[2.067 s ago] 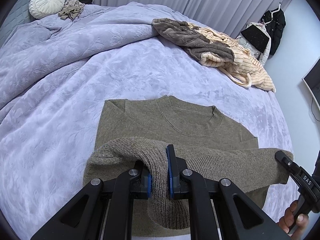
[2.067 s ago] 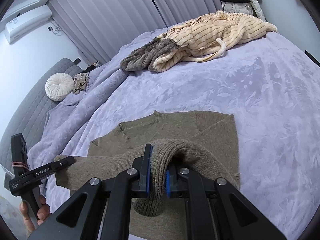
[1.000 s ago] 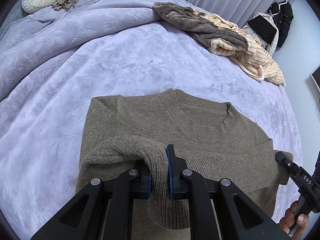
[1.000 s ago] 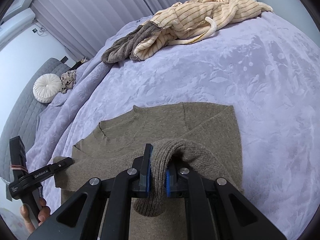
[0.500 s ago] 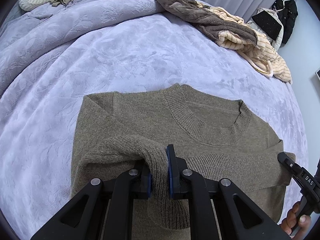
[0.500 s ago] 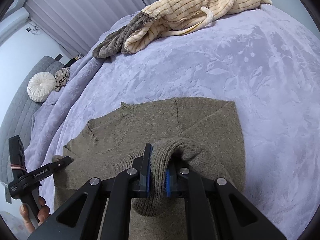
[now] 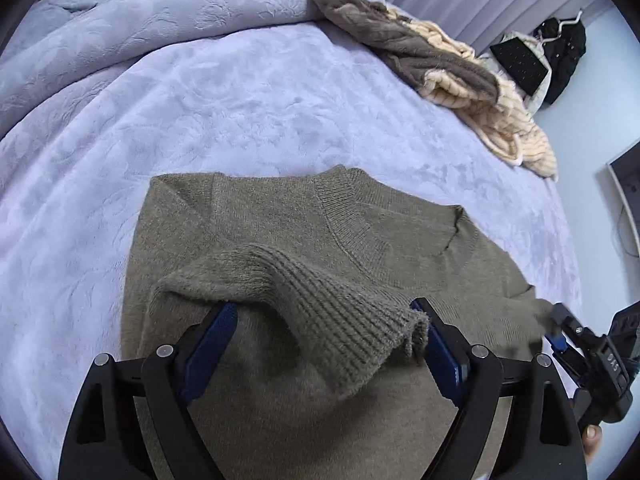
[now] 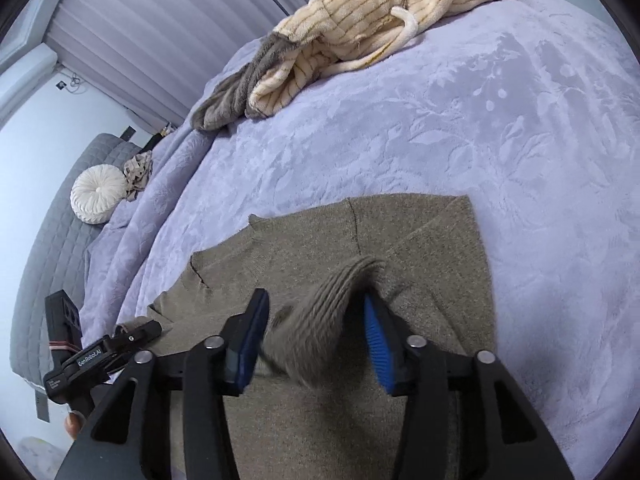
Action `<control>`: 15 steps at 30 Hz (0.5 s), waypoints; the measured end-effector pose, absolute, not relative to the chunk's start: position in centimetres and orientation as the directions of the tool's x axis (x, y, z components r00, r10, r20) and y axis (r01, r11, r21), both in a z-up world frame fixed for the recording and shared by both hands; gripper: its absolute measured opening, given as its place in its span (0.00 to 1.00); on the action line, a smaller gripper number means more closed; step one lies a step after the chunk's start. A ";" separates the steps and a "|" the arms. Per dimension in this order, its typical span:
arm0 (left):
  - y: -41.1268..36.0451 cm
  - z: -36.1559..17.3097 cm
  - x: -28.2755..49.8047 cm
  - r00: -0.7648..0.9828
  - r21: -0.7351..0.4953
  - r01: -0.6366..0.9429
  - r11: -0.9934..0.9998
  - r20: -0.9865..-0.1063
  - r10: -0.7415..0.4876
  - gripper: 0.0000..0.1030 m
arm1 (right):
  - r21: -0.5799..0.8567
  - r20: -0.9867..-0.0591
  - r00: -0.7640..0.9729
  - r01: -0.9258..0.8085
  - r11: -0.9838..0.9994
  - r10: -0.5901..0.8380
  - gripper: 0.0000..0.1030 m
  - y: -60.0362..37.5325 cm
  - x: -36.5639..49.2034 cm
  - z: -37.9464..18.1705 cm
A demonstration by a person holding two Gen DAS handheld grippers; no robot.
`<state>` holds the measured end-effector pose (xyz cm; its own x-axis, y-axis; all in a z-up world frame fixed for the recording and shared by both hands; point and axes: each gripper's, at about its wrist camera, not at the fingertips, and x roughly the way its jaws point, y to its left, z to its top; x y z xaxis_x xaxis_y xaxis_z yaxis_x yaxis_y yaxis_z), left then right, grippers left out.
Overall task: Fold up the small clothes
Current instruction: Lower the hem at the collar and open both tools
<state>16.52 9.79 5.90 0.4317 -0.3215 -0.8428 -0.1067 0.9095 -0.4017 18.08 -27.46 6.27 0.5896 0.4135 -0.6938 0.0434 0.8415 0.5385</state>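
left gripper (image 7: 324, 344) spread, ribbed hem between | right gripper (image 8: 316, 336) spread, hem blurred | only right view: round cushion (image 8: 98, 193)

A bed (image 8: 520, 128) filled most of both views, covered by a lavender blanket (image 7: 248, 92) embossed with a leaf pattern. Pale pleated curtains (image 8: 168, 20) hung behind it, beside a plain white wall (image 8: 40, 120). A grey quilted headboard (image 8: 52, 216) stood at the far end, with a round cream cushion (image 8: 98, 198) against it. Dark coats (image 7: 560, 56) hung near the wall, and the light was soft and even.
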 end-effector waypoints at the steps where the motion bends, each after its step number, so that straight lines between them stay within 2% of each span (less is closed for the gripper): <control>1: 10.0 6.0 16.2 0.438 -0.405 -0.106 0.908 -0.839 -0.323 0.86 | 0.547 -0.672 0.616 0.038 0.836 0.411 0.75 -27.8 17.6 6.9; 4: 10.2 6.2 15.5 0.457 -0.427 -0.078 0.901 -0.819 -0.348 0.86 | 0.576 -0.631 0.629 -0.013 0.817 0.455 0.76 -27.9 16.7 7.7; 8: 9.0 6.9 15.7 0.476 -0.448 -0.017 0.894 -0.790 -0.387 0.86 | 0.525 -0.661 0.600 -0.060 0.849 0.451 0.76 -26.7 16.7 7.4; 15: 11.0 6.9 20.1 0.503 -0.452 -0.146 0.880 -0.800 -0.327 0.86 | 0.515 -0.694 0.548 -0.075 0.854 0.466 0.76 -25.4 17.8 5.7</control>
<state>20.10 11.04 6.89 0.5032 -0.3271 -0.7999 -0.1462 0.8801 -0.4518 17.79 -25.38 5.69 0.5480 0.4664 -0.6944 -0.0747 0.8541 0.5147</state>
